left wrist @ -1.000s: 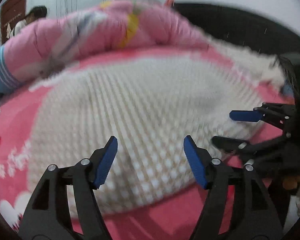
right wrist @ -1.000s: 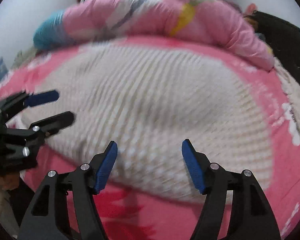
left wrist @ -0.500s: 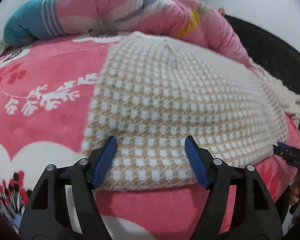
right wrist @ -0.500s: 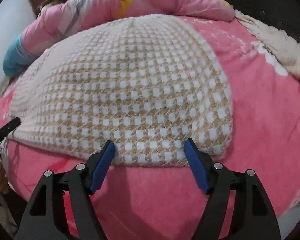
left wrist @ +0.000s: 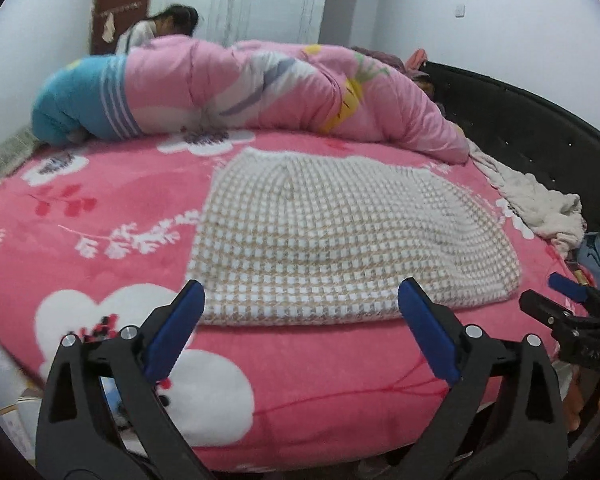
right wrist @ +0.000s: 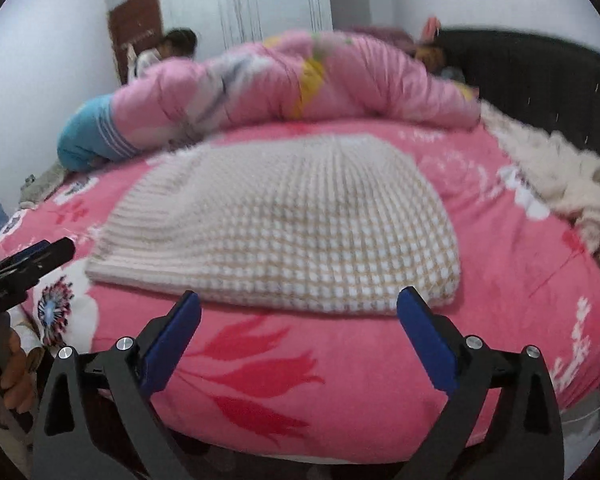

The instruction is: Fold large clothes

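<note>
While the folded checked sweater [left wrist: 340,240] lies flat mid-bed on the pink floral blanket [left wrist: 100,216], both tools hang off its near edge: left tool [left wrist: 300,332] and right tool [right wrist: 298,330] spreading, nothing between the pads. Rolled pink quilt [left wrist: 260,92] behind; cream garment [left wrist: 540,204] by the black headboard [left wrist: 540,128].

Each camera sits on a gripper and looks forward along its two fingers, tilted somewhat down, from just off the near edge of the bed [left wrist: 308,380]. The left view faces the sweater [left wrist: 340,240] from its left part, the right view from its right part. Both share the sweater, the quilt [right wrist: 300,84] behind, and the headboard [right wrist: 540,88]. Each view catches the other gripper at its side edge.
</note>
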